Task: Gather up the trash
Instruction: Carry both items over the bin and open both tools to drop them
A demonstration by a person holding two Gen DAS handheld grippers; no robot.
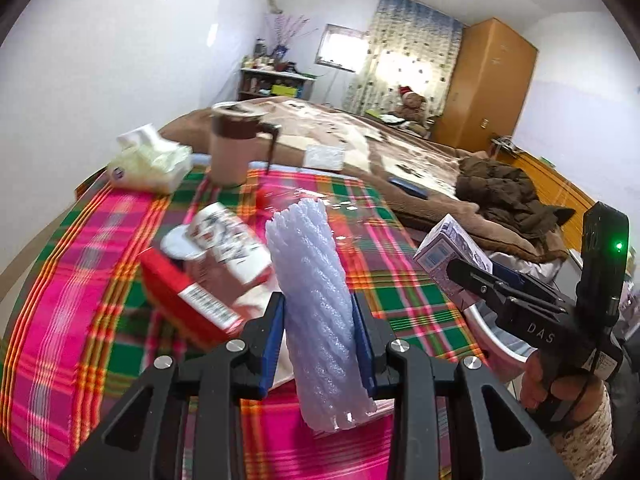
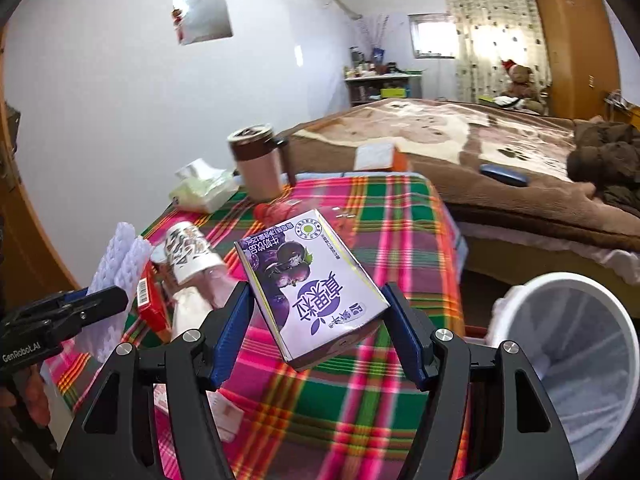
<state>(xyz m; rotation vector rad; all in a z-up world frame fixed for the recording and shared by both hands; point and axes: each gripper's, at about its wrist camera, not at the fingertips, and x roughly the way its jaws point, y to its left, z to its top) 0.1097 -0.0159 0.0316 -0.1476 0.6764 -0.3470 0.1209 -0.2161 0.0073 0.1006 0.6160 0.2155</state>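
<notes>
My left gripper [image 1: 319,334] is shut on a white foam fruit net [image 1: 314,312] and holds it upright above the plaid tablecloth [image 1: 80,280]. My right gripper [image 2: 316,332] is shut on a purple drink carton [image 2: 310,284], lifted over the table's right part; the carton also shows in the left wrist view [image 1: 448,256]. A white trash bin [image 2: 580,364] with a liner stands on the floor to the right of the table. A paper cup [image 1: 228,240], a red packet [image 1: 188,300] and crumpled paper still lie on the table.
A brown lidded mug [image 1: 232,144] and a tissue pack [image 1: 152,160] stand at the table's far side. A bed with a brown blanket [image 2: 460,148] lies beyond, with a dark jacket [image 1: 504,196] on it. A wardrobe [image 1: 488,80] stands at the back.
</notes>
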